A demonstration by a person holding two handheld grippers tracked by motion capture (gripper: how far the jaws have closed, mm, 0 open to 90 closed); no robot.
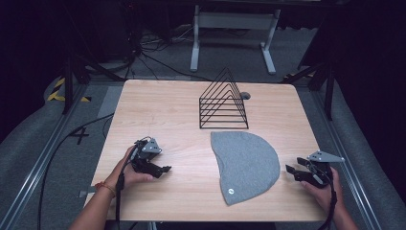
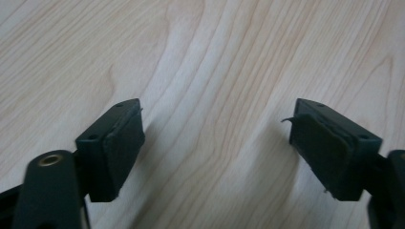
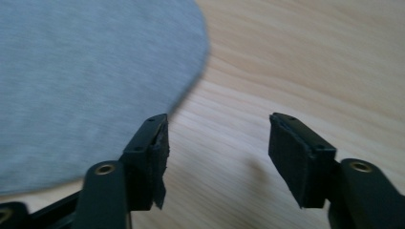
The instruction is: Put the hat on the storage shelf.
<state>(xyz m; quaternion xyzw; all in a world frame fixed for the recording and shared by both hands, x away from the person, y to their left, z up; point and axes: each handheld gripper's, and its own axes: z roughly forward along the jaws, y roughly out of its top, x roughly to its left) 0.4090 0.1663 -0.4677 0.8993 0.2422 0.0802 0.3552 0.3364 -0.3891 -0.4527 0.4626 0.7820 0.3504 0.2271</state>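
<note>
A grey knit beanie (image 1: pixel 245 165) lies flat on the wooden table (image 1: pixel 163 110), right of centre, with a small round badge near its front edge. In the right gripper view the beanie (image 3: pixel 86 81) fills the upper left, its curved edge just ahead of the left jaw. My right gripper (image 1: pixel 293 173) is open just right of the beanie, low over the table, holding nothing; its jaws (image 3: pixel 217 143) stand wide apart. My left gripper (image 1: pixel 163 171) rests at the front left, open and empty, with bare wood between its jaws (image 2: pixel 215 143).
A black wire rack (image 1: pixel 223 101) of triangular dividers stands at the back centre, just behind the beanie. A small dark round spot (image 1: pixel 245 95) shows by the rack. Cables trail on the floor at left. White desk legs (image 1: pixel 233 36) stand beyond the table.
</note>
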